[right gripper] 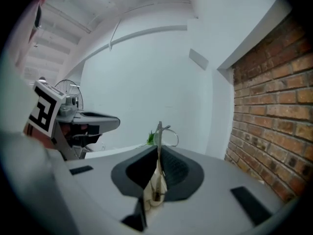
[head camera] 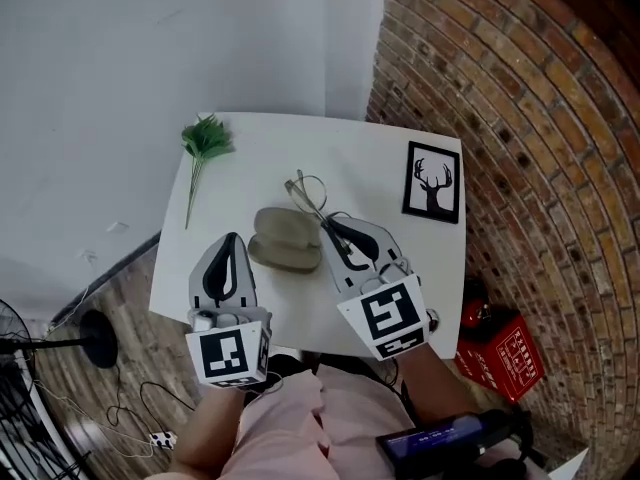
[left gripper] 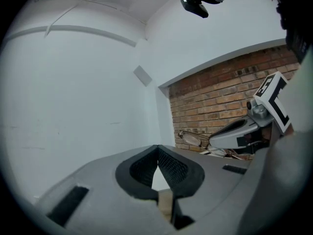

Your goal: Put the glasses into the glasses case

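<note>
The person holds both grippers out over the near half of a white square table [head camera: 330,153], the forearms coming in from the bottom of the head view. The left gripper [head camera: 233,238] points nearly level above the table's near left part. In the left gripper view its jaws meet at the tips with nothing between them [left gripper: 157,149]. The right gripper [head camera: 326,220] tilts slightly downward. Its jaws are pinched onto one thin temple arm of the thin wire-framed glasses with clear round lenses [head camera: 308,192]. In the right gripper view the temple stands upright between the pads and a lens ring shows just beyond the tips [right gripper: 159,131].

The beige oval glasses case [head camera: 285,240] lies on the table between the two grippers, showing as two rounded lobes, one behind the other. The glasses hang over its far right end, outside it. Whether they touch it cannot be told.

A green artificial plant sprig [head camera: 205,138] lies at the far left corner. A black-framed picture of a deer's head [head camera: 432,181] lies by the right edge. Bare tabletop lies between them, behind the case. A red brick wall [head camera: 500,88] runs close along the right side, and a red crate [head camera: 502,353] sits on the floor below it.
</note>
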Demonstrator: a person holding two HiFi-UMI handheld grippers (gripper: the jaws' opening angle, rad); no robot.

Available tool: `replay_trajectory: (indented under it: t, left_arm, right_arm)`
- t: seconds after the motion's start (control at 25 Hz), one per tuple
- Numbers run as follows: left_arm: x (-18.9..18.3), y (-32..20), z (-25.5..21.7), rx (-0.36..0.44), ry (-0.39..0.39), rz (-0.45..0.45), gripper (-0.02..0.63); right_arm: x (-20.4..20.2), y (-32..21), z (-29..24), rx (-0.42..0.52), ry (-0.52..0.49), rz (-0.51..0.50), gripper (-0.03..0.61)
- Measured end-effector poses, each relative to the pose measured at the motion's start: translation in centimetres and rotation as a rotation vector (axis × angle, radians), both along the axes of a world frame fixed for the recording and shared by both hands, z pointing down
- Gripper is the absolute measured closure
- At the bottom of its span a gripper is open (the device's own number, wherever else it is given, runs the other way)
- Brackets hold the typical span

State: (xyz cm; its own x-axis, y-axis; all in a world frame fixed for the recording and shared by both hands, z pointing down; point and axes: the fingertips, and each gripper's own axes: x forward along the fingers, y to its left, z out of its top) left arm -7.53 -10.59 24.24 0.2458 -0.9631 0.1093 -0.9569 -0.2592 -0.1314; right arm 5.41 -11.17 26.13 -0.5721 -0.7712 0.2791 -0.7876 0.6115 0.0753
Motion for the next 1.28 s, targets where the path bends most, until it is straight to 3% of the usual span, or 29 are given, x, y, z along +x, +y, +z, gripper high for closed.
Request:
replay_trajectory:
  t: [0.48, 0.92, 1.28]
  left_arm:
    - [-1.5, -2.3, -0.1, 0.004, 0.015, -0.01, 0.604]
    - [-4.1, -3.0, 3.9, -0.107, 0.041, -0.034, 0.604]
    - [-5.9, -4.0, 7.0, -0.145, 0.049, -0.044, 0.604]
  right_arm:
    - [-1.7, -2.7, 0.0, 0.005, 0.04, -0.044, 0.549]
    - [-3.9, -3.3, 4.8, -0.09, 0.106, -0.119, 0.549]
    - [-6.1, -2.7, 9.6, -0.188, 0.125, -0.181, 0.549]
